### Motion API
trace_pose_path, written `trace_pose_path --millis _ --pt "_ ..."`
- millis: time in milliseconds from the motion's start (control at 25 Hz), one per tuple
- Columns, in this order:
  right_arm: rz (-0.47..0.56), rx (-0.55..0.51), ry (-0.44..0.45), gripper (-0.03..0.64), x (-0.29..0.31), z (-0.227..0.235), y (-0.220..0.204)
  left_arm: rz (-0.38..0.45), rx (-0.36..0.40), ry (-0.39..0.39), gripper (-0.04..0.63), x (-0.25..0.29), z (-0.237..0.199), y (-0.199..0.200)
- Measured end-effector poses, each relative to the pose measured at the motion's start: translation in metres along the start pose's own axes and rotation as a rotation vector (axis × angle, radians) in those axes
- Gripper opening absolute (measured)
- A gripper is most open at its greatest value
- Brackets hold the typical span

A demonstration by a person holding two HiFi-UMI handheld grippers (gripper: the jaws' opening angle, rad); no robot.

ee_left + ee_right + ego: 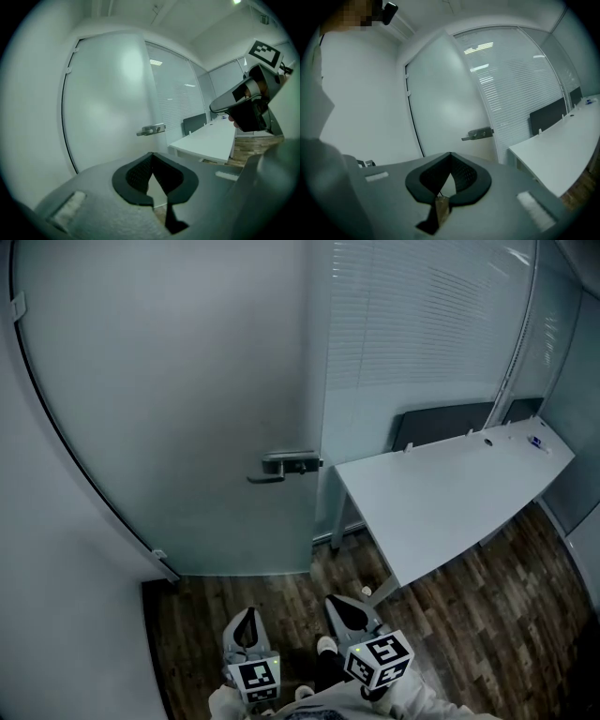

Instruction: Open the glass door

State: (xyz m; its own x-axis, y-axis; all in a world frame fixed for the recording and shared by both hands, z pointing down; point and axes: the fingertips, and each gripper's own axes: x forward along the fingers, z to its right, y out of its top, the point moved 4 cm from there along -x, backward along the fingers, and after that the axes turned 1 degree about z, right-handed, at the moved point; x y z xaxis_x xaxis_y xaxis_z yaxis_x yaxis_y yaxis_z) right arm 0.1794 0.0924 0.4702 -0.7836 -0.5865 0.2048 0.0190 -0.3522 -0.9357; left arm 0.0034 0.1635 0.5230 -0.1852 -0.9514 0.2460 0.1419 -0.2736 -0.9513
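Underfoot runs a dark wood floor; a pale wall stands to the left. The frosted glass door fills the space ahead and looks closed, with its metal handle at the right edge, level and untouched. Beside it is a glass wall with blinds, and a white desk runs along it with a dark panel behind. The left gripper and right gripper are held low, well apart from the door. Each has its jaws together on nothing. The frosting hides whatever lies beyond the door. Small items on the desk's far end are too small to name. The person is cut off at the head view's bottom edge.
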Motion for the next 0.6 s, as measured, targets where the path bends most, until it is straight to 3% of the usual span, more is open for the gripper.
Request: trace_pose_path --millis 600 --pt "-0.001 0.004 0.046 0.005 -0.076 0.001 -0.009 0.028 -0.026 0.017 0.002 -0.061 0.061 0.012"
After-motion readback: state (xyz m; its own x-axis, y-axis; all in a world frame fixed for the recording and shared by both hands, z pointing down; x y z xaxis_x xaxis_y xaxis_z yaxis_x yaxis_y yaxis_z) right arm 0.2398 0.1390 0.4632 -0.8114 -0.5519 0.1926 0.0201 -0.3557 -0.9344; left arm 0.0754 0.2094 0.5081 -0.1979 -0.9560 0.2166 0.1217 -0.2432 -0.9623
